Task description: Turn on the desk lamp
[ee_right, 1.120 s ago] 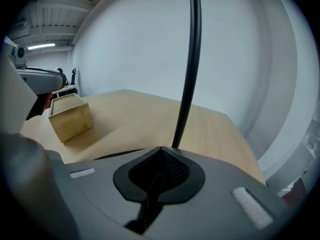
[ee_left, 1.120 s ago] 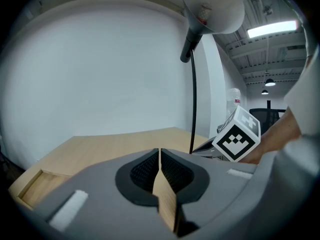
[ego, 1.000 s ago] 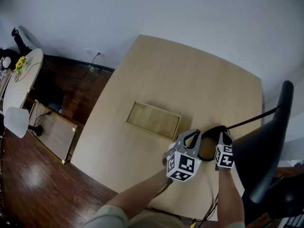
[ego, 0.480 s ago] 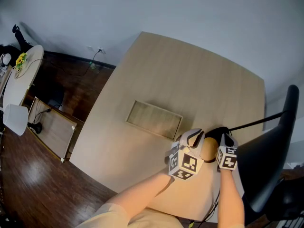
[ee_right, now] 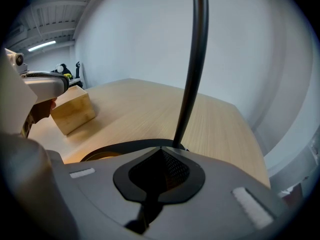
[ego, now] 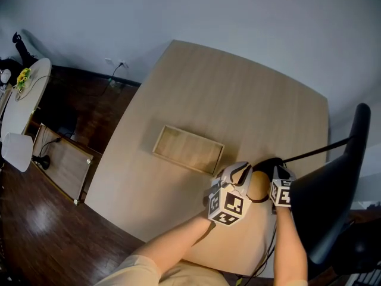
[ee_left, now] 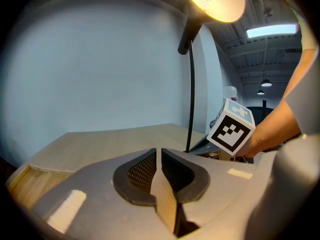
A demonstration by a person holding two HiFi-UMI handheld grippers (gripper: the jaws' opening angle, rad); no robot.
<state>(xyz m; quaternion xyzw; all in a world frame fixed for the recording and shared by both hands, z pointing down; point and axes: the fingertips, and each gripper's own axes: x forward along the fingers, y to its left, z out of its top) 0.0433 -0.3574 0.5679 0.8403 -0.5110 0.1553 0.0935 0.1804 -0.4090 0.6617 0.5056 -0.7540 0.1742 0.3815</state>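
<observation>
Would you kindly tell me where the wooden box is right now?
In the head view, the wooden box lies in the middle of the desk, just left of the left gripper.

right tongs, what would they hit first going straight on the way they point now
Most likely the desk lamp's black stem, which rises just beyond the shut right tongs; depth is unclear, so the lamp's base rim could come first.

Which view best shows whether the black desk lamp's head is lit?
The left gripper view: the black desk lamp's round head glows warm yellow, seen from below. The head view shows only its dark back; the right gripper view shows just the thin black stem, no head.
</observation>
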